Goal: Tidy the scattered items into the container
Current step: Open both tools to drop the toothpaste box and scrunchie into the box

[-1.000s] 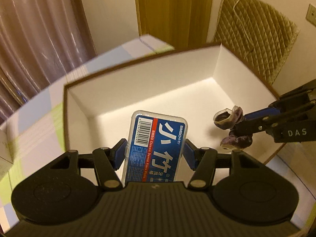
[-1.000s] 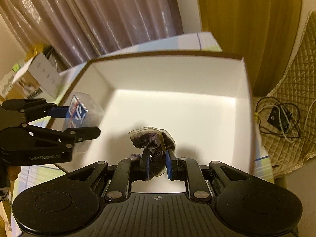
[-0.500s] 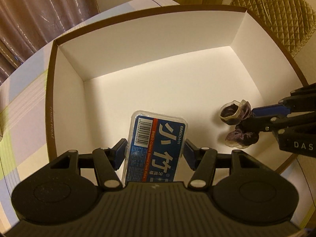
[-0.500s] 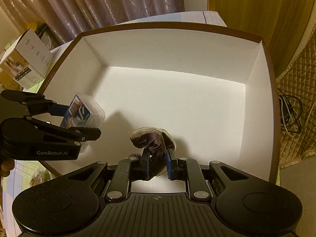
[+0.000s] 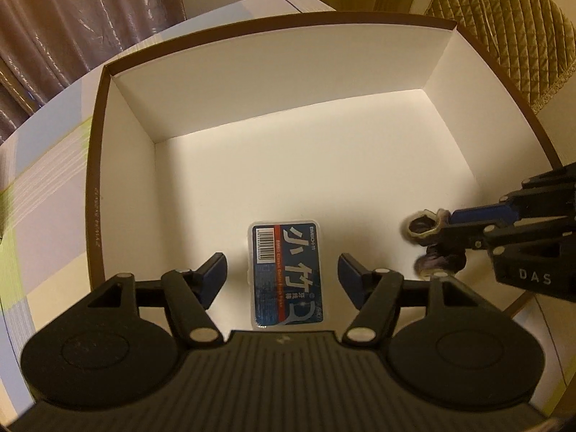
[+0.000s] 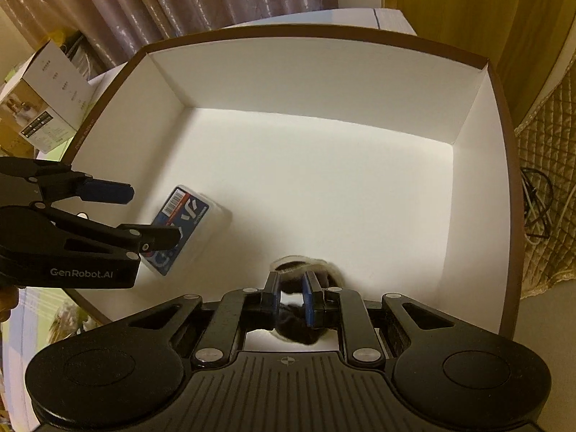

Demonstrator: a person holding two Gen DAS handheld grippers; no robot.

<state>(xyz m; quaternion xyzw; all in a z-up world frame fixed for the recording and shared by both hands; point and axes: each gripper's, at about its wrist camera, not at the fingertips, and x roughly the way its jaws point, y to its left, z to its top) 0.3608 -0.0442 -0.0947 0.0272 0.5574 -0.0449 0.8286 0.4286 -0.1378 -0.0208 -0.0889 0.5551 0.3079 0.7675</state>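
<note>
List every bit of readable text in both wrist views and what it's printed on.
"DAS": side of the right tool.
"GenRobot.AI": side of the left tool.
"BMBO" and large white Chinese characters: blue floss pick case; its small print and barcode digits are unreadable.
Brown rim lettering on the white box: blurred.
Cardboard carton: too small.

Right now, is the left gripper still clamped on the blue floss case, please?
No, the left gripper stands open, its pads clear of the blue floss case lying on the box floor.
</note>
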